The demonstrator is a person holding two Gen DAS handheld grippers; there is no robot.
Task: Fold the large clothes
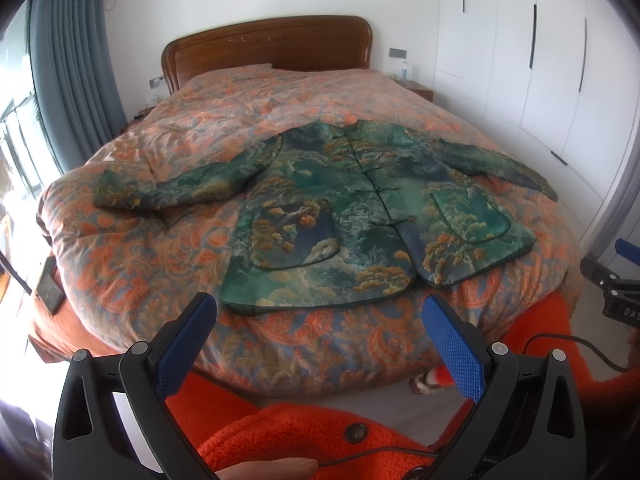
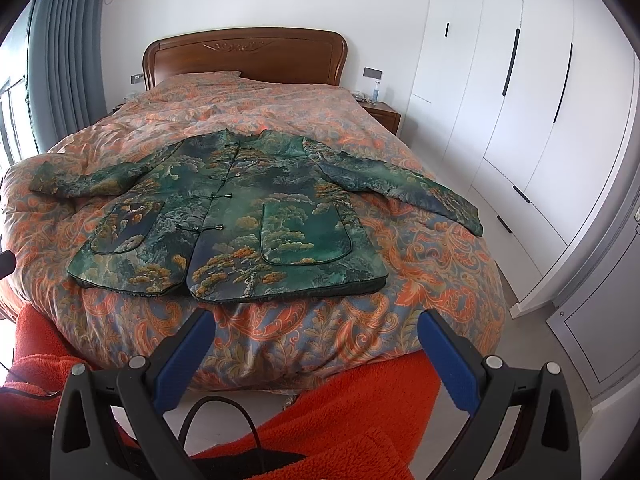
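Jacket (image 1: 360, 208) of green printed fabric lies flat and face up on the bed's orange patterned quilt (image 1: 160, 264), buttoned down the front, both sleeves spread outward, hem toward us. We hold our left gripper (image 1: 320, 320) and right gripper (image 2: 312, 334) short of the bed's foot, apart from the garment, each with its 2 blue pads spread wide and nothing between them.

This is a bedroom in a home. A wide bed with a carved brown wooden headboard (image 2: 244, 56) and an orange paisley quilt (image 2: 420, 264) fills the room, with tall white wardrobe doors (image 2: 500, 92), a small wooden bedside cabinet (image 2: 384, 114) and grey-blue pleated curtains (image 1: 76, 60) around it.
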